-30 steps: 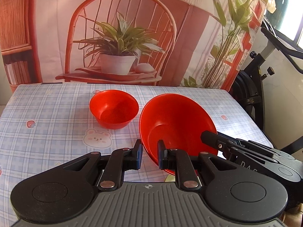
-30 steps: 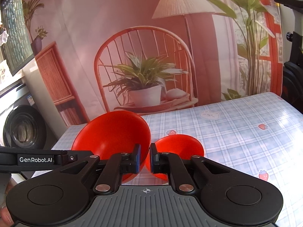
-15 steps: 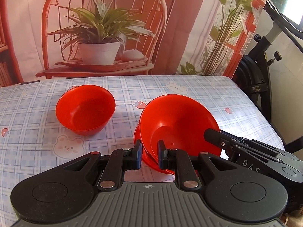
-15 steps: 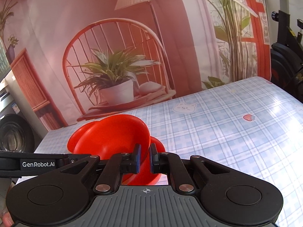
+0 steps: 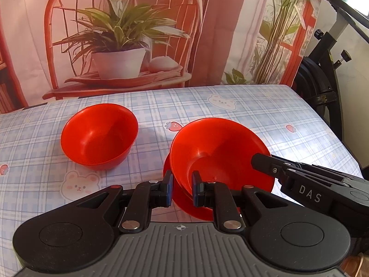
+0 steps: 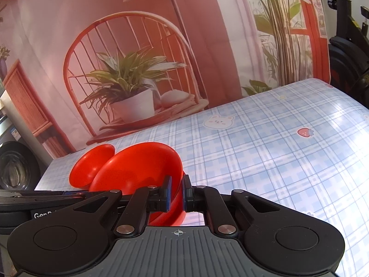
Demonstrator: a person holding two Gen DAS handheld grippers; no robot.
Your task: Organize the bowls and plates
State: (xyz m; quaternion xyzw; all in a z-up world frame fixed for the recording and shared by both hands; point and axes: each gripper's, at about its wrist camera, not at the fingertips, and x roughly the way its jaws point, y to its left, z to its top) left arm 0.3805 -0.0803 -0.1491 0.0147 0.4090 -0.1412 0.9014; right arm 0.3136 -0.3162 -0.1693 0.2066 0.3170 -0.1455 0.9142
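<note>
1. We work at a table under a blue plaid tablecloth [image 5: 230,120] printed with bears and strawberries, set in front of a printed backdrop [image 5: 129,34] showing a red wicker chair and a potted plant; an exercise bike [image 5: 327,73] stands at about 3 o'clock in the left wrist view.

2. The largest piece is the wide red bowl [image 5: 219,147], held tilted over the cloth. Beneath it, at its 7 o'clock edge, a second red rim shows, which we take to be a red plate [image 5: 184,198] or shallow dish; we cannot tell whether the two touch.

3. The small red bowl [image 5: 99,136] sits upright on the cloth at about 10 o'clock from the wide one, near it but apart, and nothing lies in it.

4. Our left gripper [image 5: 182,189] has its fingers on either side of the near rim of the wide red bowl; they look slightly parted, and we cannot tell whether they are actually clamping.

5. Our right gripper [image 6: 176,192] pinches the opposite rim, its fingers closed on the bowl wall with only the red plastic between them. Its dark fingers [image 5: 267,161] reach the bowl's rim at 4 o'clock in the left view.

6. We judge the task about midway: the wide bowl is nearly placed on the plate, not yet released, and the small bowl is left to be nested.
</note>
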